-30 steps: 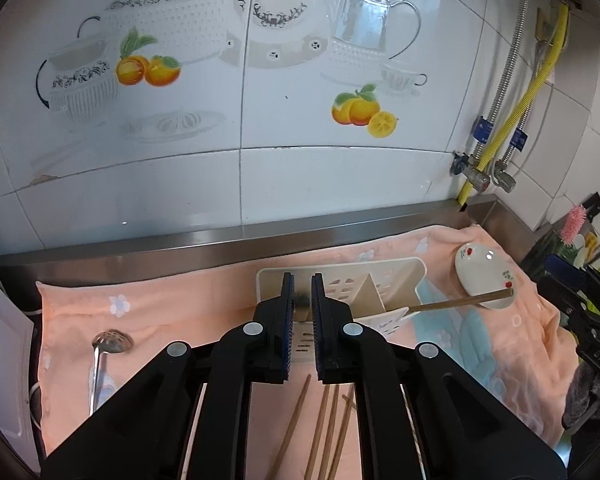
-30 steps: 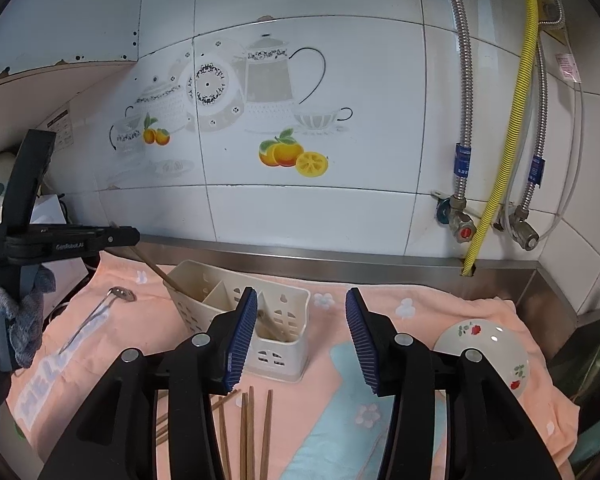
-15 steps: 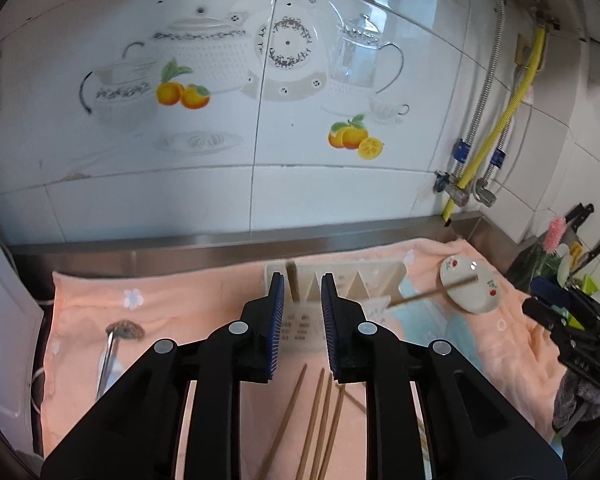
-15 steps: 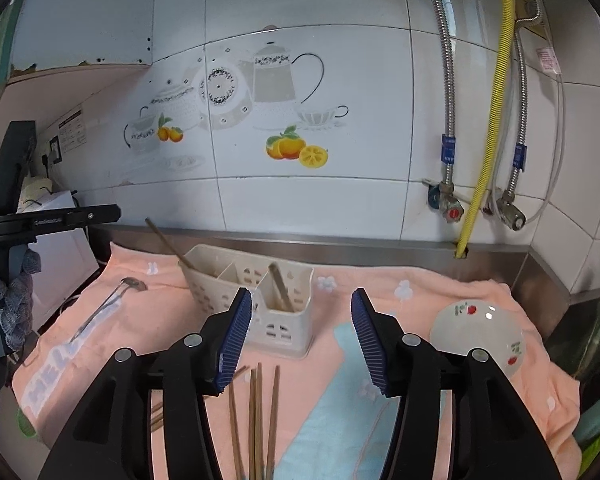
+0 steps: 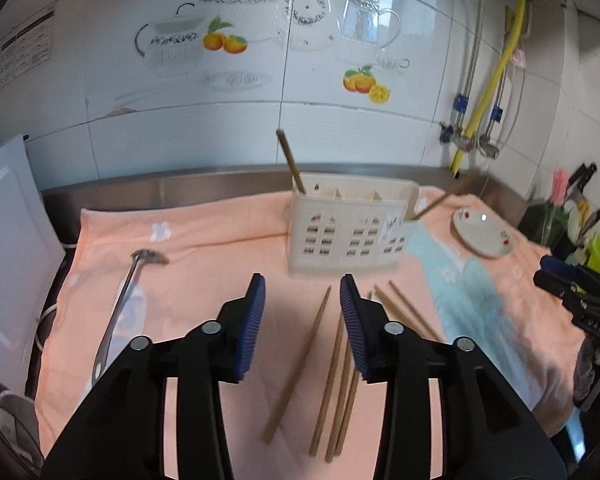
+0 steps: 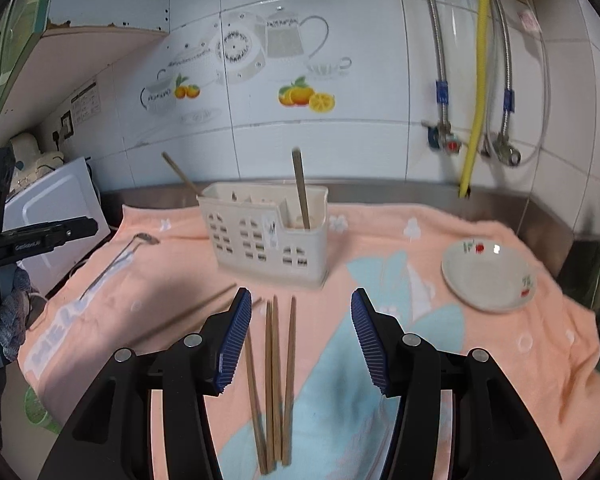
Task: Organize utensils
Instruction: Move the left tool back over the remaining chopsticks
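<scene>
We held the left gripper (image 5: 302,322) above the peach towel (image 5: 204,264) on the table, its jaws opening with nothing between them. The right gripper (image 6: 298,334) hovered with its jaws spread and empty over a bunch of loose chopsticks (image 6: 274,380) lying on the towel just in front of the cream utensil caddy (image 6: 266,236). Two chopsticks (image 6: 301,188) already stood in the caddy's compartments, one at each end. A metal ladle (image 5: 118,320) lay well to the left, and a small dish (image 6: 488,276) sat to the right.
</scene>
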